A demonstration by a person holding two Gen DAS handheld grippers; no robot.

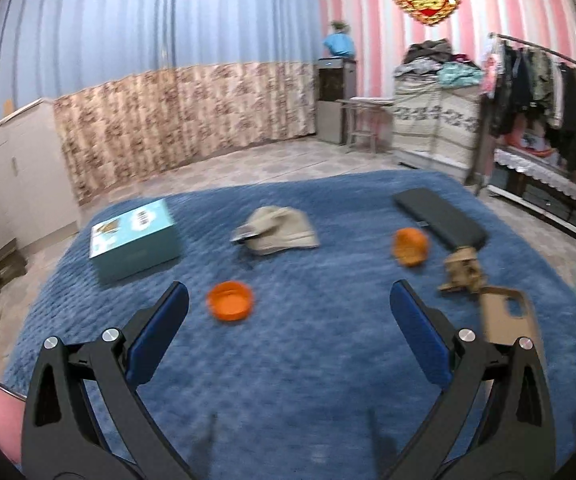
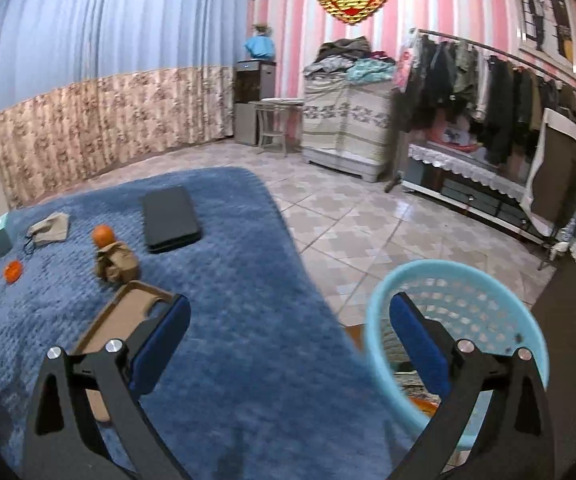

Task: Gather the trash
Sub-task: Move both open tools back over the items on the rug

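Observation:
On the blue bedspread (image 1: pixel 288 360) lie an orange lid (image 1: pixel 230 301), an orange peel piece (image 1: pixel 410 246), a crumpled brown paper (image 1: pixel 463 271), a tan phone case (image 1: pixel 507 320) and a beige cloth (image 1: pixel 276 230). My left gripper (image 1: pixel 288 304) is open and empty, above the bed, just right of the lid. My right gripper (image 2: pixel 288 316) is open and empty, over the bed's edge. A light blue basket (image 2: pixel 459 280) stands on the floor behind its right finger. The right wrist view also shows the lid (image 2: pixel 12 271), the peel (image 2: pixel 103 236), the paper (image 2: pixel 116 264) and the case (image 2: pixel 128 312).
A teal box (image 1: pixel 134 240) sits at the bed's left and a black flat case (image 1: pixel 439 224) at its far right. Tiled floor (image 2: pixel 367 216) lies right of the bed. A clothes rack (image 2: pixel 487 92), a covered cabinet (image 2: pixel 343 128) and curtains (image 1: pixel 168 112) line the walls.

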